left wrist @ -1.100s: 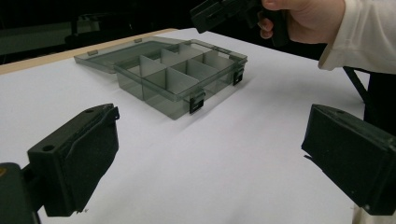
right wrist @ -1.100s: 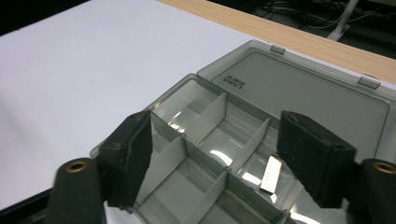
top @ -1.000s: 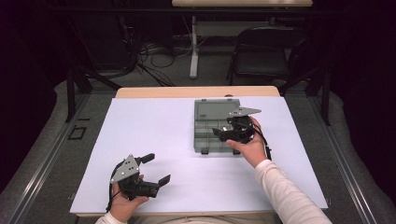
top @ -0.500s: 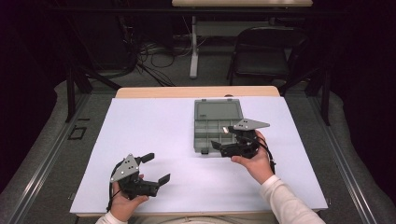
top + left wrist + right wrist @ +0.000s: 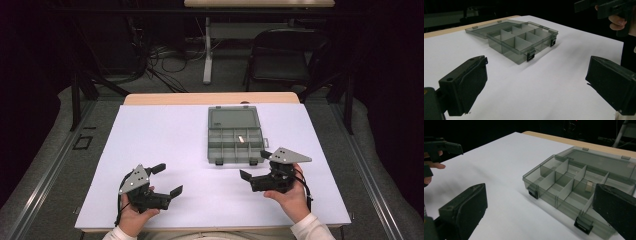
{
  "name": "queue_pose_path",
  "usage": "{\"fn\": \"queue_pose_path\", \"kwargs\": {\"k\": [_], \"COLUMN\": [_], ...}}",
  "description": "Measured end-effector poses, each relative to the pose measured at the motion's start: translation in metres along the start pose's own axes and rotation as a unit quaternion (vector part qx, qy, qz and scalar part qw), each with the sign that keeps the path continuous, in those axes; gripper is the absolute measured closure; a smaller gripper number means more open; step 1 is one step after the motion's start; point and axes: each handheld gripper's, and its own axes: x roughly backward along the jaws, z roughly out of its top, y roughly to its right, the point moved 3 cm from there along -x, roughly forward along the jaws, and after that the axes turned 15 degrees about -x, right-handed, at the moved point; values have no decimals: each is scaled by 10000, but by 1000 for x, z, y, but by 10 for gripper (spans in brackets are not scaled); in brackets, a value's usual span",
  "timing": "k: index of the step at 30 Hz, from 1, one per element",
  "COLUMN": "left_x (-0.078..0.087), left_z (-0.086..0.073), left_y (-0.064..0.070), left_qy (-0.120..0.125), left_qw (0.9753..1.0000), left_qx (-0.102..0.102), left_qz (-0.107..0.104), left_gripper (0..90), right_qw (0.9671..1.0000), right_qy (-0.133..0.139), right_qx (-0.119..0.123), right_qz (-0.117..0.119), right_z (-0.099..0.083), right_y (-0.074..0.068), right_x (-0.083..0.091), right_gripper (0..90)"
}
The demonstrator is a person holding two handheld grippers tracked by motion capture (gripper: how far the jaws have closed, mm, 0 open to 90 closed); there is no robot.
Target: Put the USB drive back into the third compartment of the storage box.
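Note:
A grey see-through organizer box (image 5: 235,142) lies on the white sheet (image 5: 165,135) with its lid (image 5: 232,118) folded flat behind it. A small pale piece (image 5: 240,139) rests in one compartment; the right gripper view has it as a pale piece (image 5: 589,187) inside the box (image 5: 564,187). My right gripper (image 5: 255,165) is open just in front of the box's near right corner, nothing between its jaws (image 5: 540,210). My left gripper (image 5: 167,179) is open near the front left, empty, its jaws (image 5: 536,85) facing the box (image 5: 519,41).
The wooden table edge (image 5: 210,98) runs behind the sheet. A dark chair (image 5: 285,60) and floor cables (image 5: 160,60) lie beyond the table. In each gripper view the other hand's gripper appears farther off (image 5: 609,10) (image 5: 439,147).
My right gripper has pulled back from over the box toward the table's front, ending before the box's near right corner. The left gripper has stayed put.

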Motion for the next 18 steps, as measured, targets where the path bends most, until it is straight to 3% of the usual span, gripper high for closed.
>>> {"fn": "queue_pose_path", "kwargs": {"k": [5,8,14,18], "left_x": [0,0,-2,-3], "left_z": [0,0,-1,-2], "left_y": [-1,-1,-1,-1], "left_qy": [4,-15,-61,-66], "left_qw": [10000,10000,9999,9999], "left_qx": [-3,10,33,43], "left_qz": [-2,2,-128,-77], "left_gripper": [32,32,29,29], "right_qw": [9998,9994,9982,9974], "right_qy": [-6,-1,84,136], "right_qx": [-30,-166,-304,-153], "right_qz": [-211,-300,-505,-696], "right_z": [-11,-18,-31,-34], "right_y": [8,13,22,23], "right_x": [13,21,33,36], "right_gripper": [0,0,0,0]}}
